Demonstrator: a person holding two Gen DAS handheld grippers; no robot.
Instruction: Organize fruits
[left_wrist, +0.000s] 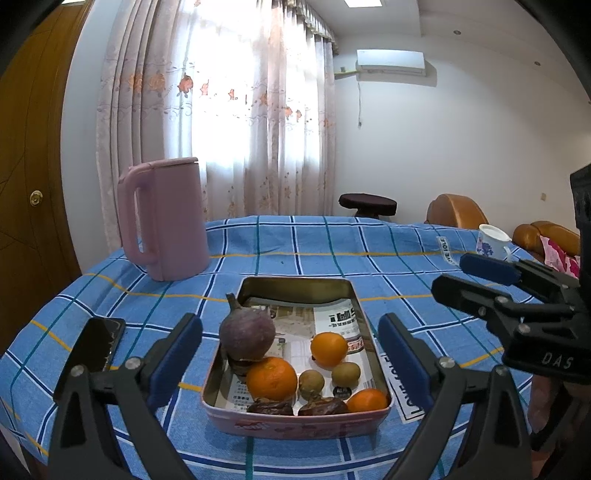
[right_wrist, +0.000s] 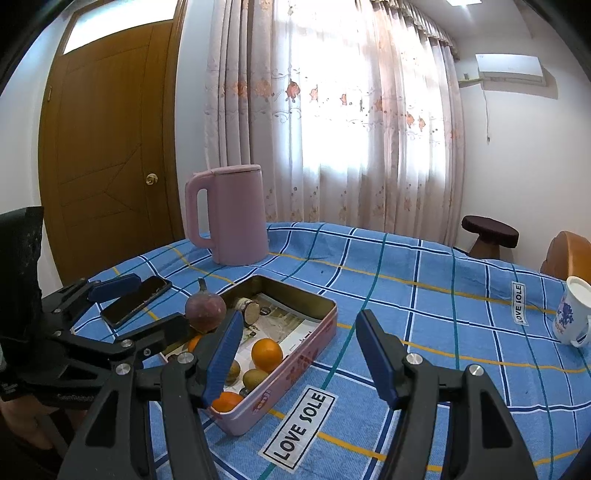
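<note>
A pink rectangular tin (left_wrist: 295, 424) lined with newspaper sits on the blue checked tablecloth. In it lie a purple round fruit with a stem (left_wrist: 247, 334), three oranges (left_wrist: 272, 377), two kiwis (left_wrist: 345, 372) and dark dates (left_wrist: 323, 406). My left gripper (left_wrist: 291, 363) is open and empty, its pads on either side of the tin's near end. My right gripper (right_wrist: 299, 354) is open and empty above the tin's right wall (right_wrist: 291, 362); it also shows in the left wrist view (left_wrist: 476, 280). The left gripper shows in the right wrist view (right_wrist: 140, 310).
A pink kettle (left_wrist: 166, 221) stands at the back left. A black phone (left_wrist: 99, 343) lies left of the tin. A white flowered mug (left_wrist: 493, 242) stands at the far right. A stool and brown chairs are beyond the table.
</note>
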